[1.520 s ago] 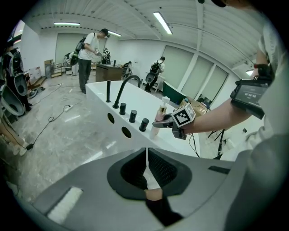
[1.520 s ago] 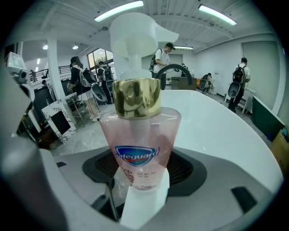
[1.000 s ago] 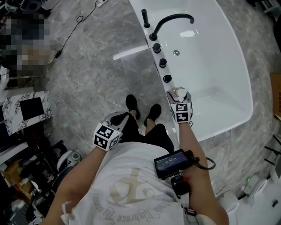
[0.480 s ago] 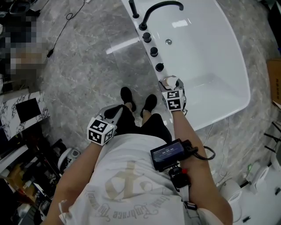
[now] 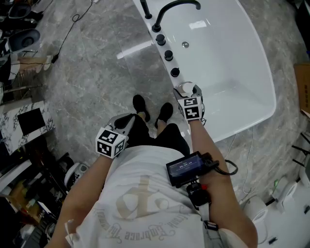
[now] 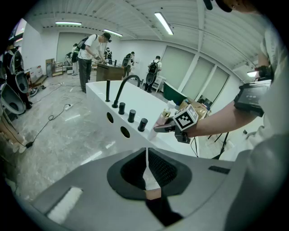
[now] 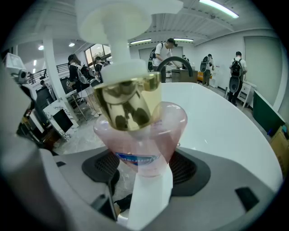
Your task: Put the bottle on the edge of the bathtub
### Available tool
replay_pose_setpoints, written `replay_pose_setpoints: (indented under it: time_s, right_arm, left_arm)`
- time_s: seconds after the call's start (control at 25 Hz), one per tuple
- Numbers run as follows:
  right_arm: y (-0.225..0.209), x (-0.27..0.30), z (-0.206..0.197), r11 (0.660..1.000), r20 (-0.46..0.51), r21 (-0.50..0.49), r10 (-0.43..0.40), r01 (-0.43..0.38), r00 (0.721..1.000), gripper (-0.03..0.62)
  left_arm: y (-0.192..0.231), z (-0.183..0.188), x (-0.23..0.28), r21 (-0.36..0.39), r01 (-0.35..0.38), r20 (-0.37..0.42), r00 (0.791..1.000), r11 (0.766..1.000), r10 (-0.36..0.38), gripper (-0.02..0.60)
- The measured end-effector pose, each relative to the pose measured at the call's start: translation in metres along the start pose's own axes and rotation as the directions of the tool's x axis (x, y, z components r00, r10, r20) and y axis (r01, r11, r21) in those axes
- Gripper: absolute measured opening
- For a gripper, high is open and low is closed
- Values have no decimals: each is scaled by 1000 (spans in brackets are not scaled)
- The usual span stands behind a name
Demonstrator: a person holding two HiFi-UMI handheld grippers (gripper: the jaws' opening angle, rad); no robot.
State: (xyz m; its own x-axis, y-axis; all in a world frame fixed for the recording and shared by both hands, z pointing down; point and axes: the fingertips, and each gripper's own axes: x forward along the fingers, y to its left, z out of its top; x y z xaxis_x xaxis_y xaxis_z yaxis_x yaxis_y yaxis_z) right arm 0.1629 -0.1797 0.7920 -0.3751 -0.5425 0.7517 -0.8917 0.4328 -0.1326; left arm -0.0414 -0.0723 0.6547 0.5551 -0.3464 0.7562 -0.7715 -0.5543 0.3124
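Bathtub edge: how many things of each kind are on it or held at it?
Knobs: 3
Spout: 1
Rod: 1
Bottle, held in the right claw: 1
Total: 6

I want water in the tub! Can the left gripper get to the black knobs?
Probably yes: nothing stands between the left gripper and the knobs; the right gripper holds the bottle just beside them.
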Motion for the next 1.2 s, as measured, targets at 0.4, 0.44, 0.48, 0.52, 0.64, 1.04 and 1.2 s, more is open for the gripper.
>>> replay_pose_setpoints:
  time_s: [0.4,0.44,0.48,0.52,0.64,1.04,1.2]
  right_arm:
    - [-3,-16,-5,999,33,38,-13,12,999,302]
    - [-3,-18,-6,999,34,40,-16,15,999,302]
    - [-3,-20,-6,999,36,41,-19,18,999,302]
    - [-3,-22,-6,999,36,42,-21,20,999,302]
    - [-4,-28,-8,998,40,52,-31,29,999,302]
    - [-1,-60,-21,994,47,102,-53,48,997,301]
    - [6,-77,-22,986,69,156,-74,63,995,301]
  left_arm:
    - [-10,5,5,20,29,6,1000,999,-30,17]
    - [-9,6,5,23,31,7,999,999,-32,17]
    - [-8,8,5,25,33,8,999,999,-33,17]
    - [-8,9,5,26,35,8,999,999,-36,17]
    - [-9,12,7,36,49,9,999,998,-49,17]
    - [-14,34,20,96,120,15,992,988,-122,17]
    - [-13,44,23,130,162,10,986,978,-165,17]
